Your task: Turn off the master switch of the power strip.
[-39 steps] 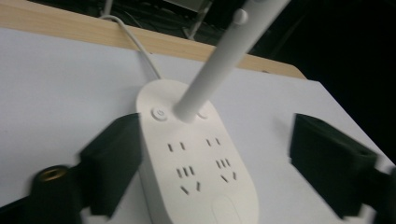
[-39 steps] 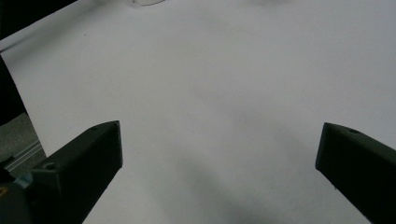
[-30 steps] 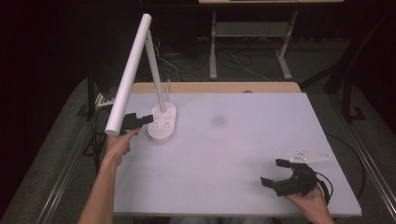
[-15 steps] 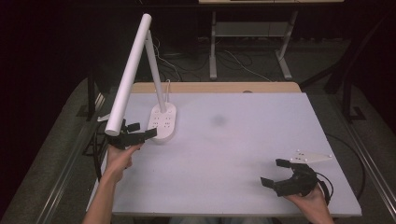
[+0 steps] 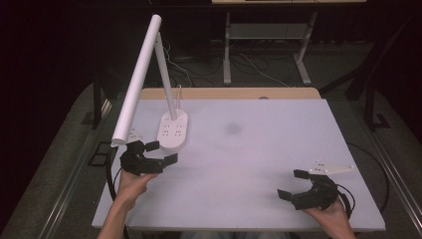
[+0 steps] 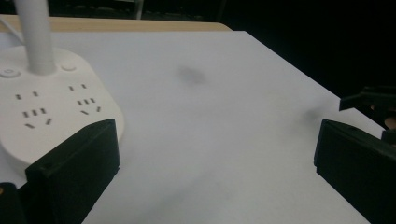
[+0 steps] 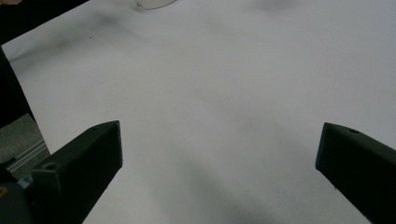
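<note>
White tabletop (image 5: 259,164) is bare except the desk lamp (image 5: 149,84) on its socket-strip base (image 5: 173,130) far left; left gripper (image 5: 154,153) sits just beside the base, jaws apart, right gripper (image 5: 293,185) idles near-right, jaws apart, so probably mid-approach, next closing on the base.

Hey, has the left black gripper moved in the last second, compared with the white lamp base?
Yes. The left black gripper has pulled back from the white oval lamp base toward the table's near edge, jaws open.

overhead forward-down; claw cameras low, sharing table (image 5: 259,164)
</note>
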`<control>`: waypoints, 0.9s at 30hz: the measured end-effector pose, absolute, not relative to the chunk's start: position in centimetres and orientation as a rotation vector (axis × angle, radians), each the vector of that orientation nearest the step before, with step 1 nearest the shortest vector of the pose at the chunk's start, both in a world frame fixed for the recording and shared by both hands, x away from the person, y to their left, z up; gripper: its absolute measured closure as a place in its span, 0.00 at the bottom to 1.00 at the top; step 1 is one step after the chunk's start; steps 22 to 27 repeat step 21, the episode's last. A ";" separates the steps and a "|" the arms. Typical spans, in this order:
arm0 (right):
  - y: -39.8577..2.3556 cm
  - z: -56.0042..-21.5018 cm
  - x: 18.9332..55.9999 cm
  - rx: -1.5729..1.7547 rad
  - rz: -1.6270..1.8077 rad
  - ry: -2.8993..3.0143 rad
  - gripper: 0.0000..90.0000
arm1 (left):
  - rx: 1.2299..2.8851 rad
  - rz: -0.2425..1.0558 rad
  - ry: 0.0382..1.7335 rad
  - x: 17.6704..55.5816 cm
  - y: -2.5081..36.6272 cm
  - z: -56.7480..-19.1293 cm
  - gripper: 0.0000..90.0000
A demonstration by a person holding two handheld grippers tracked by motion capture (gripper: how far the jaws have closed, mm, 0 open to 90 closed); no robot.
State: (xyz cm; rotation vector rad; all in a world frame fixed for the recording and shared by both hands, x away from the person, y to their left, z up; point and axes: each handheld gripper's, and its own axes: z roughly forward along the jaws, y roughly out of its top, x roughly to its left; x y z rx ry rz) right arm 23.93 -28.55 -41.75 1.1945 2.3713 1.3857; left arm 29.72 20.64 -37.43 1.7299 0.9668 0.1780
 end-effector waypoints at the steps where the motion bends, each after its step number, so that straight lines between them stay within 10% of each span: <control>1: -28.6 -41.7 23.9 1.195 1.386 2.371 0.00 | 1.737 0.177 0.959 29.5 20.5 -37.5 0.00; 27: -28.5 -41.8 23.9 1.199 1.399 2.371 0.00 | 1.746 0.160 0.905 25.7 20.0 -40.2 0.00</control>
